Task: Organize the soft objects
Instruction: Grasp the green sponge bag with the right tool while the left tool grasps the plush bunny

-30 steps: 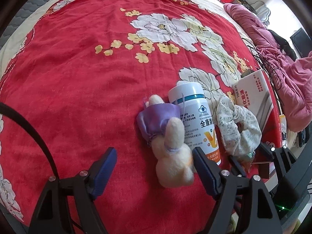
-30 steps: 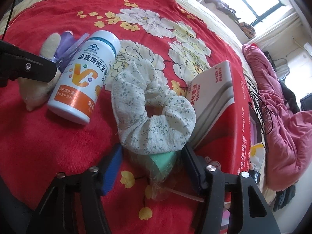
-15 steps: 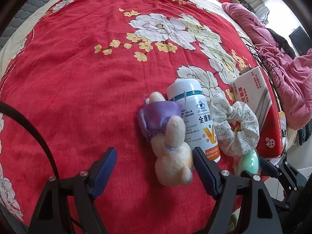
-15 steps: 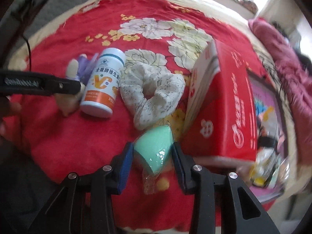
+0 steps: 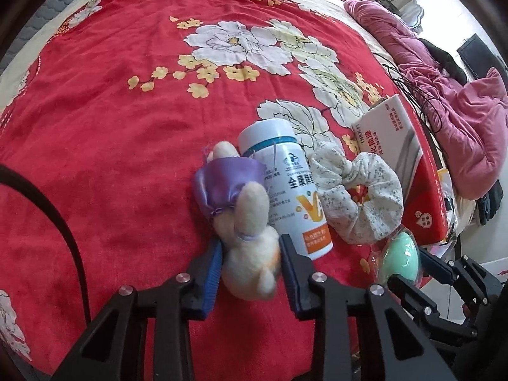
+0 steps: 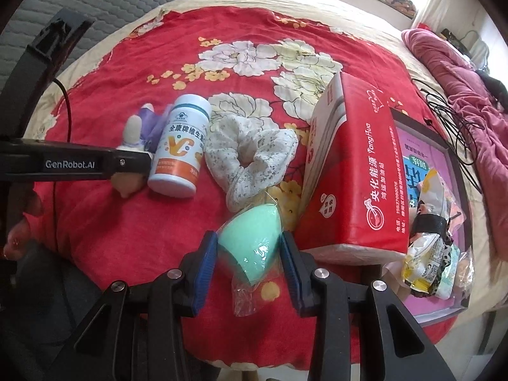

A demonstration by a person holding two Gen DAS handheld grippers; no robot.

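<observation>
Now the left gripper has just closed on the plush bunny, lengthwise away from its fingers; the right gripper grips the green sponge.

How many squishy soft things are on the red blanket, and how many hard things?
Soft: 3 (plush bunny, flowered scrunchie, green sponge)
Hard: 2 (vitamin bottle, red box)
Total: 5

plush rabbit half hidden behind left claw, snack wrappers' print unreadable
</observation>
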